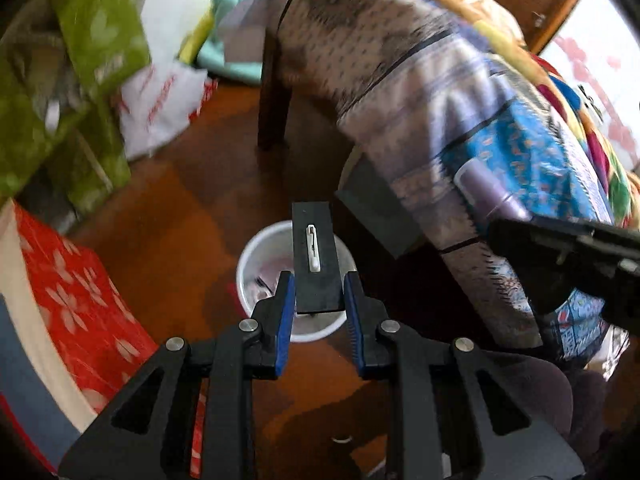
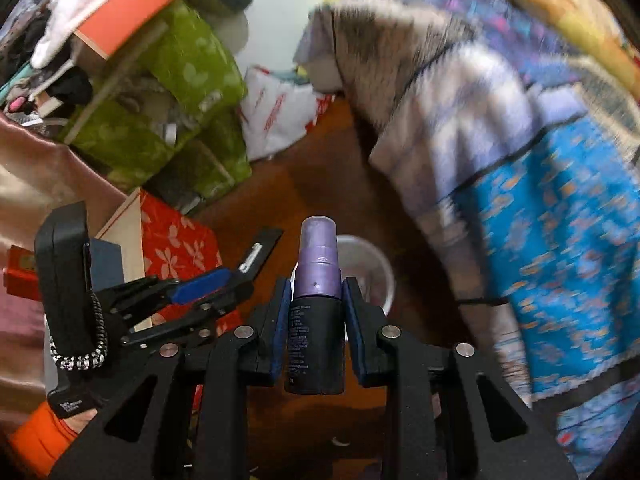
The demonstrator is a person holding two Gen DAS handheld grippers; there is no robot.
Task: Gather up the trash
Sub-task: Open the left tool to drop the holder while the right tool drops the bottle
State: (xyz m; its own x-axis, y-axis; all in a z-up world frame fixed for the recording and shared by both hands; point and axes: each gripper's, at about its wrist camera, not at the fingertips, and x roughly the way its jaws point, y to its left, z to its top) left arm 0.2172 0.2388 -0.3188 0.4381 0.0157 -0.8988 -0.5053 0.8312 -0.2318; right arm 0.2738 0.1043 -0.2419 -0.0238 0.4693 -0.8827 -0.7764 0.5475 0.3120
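Glossy brown wood floor (image 1: 224,208); smooth white plastic bin (image 1: 256,264); matt black flat card (image 1: 316,260); purple-capped plastic spray bottle (image 2: 316,308), satin; patterned cloth bedcover (image 1: 420,92).

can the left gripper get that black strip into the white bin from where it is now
Probably yes. The left gripper holds the black strip right above the open mouth of the white bin, with nothing between them. The right gripper, clamped on a purple spray bottle, stays off to the side.
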